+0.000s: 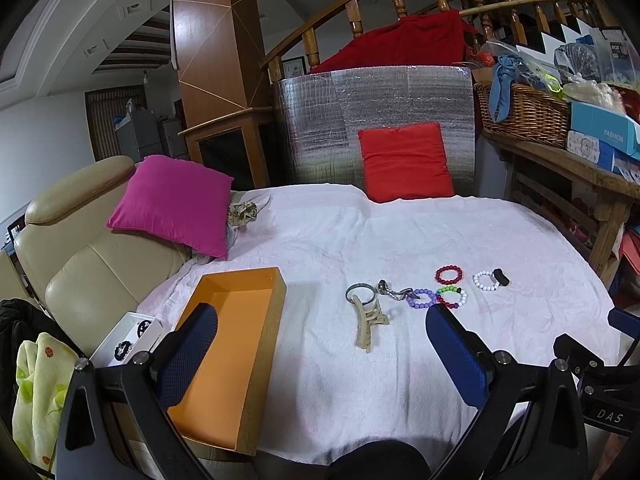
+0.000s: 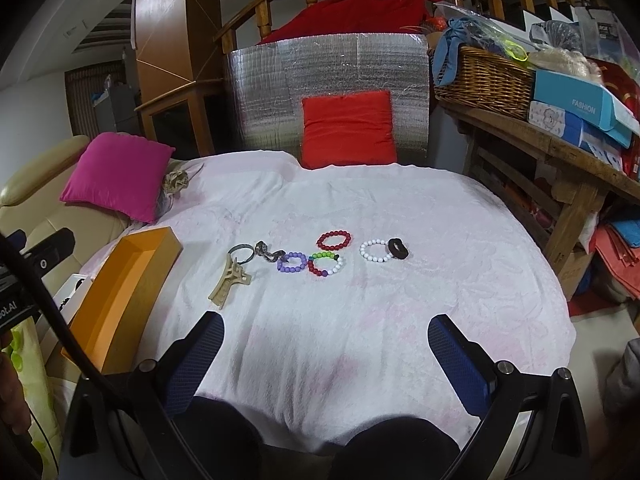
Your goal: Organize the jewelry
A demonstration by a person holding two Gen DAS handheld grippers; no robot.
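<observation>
**Jewelry untouched, box empty**

I see both grippers, left gripper (image 1: 320, 344) and right gripper (image 2: 326, 344), with jaws wide apart, holding nothing. Bead bracelets (image 2: 328, 258) and a hair claw (image 1: 370, 326) lie mid-frame; the orange box (image 1: 236, 344) lower left sits empty. Nothing's sorted yet.

Right gripper (image 2: 324, 344): blue-padded fingers spread wide, nothing between them, low over the white cloth (image 2: 400, 216).
Ahead of the fingers: jewelry in a loose row across the cloth.
Ahead-left: beige hair claw (image 2: 228, 284), its far end on a metal bangle (image 2: 242, 253).
Ahead, centre: purple bead bracelet (image 2: 292, 262) touching a multicolour bead bracelet (image 2: 326, 265); red bead bracelet (image 2: 334, 240) just beyond.
Ahead-right: white bead bracelet (image 2: 376, 251) with a black ring (image 2: 398, 249) on its edge.
Far left: orange box (image 2: 120, 292), open, empty.
</observation>
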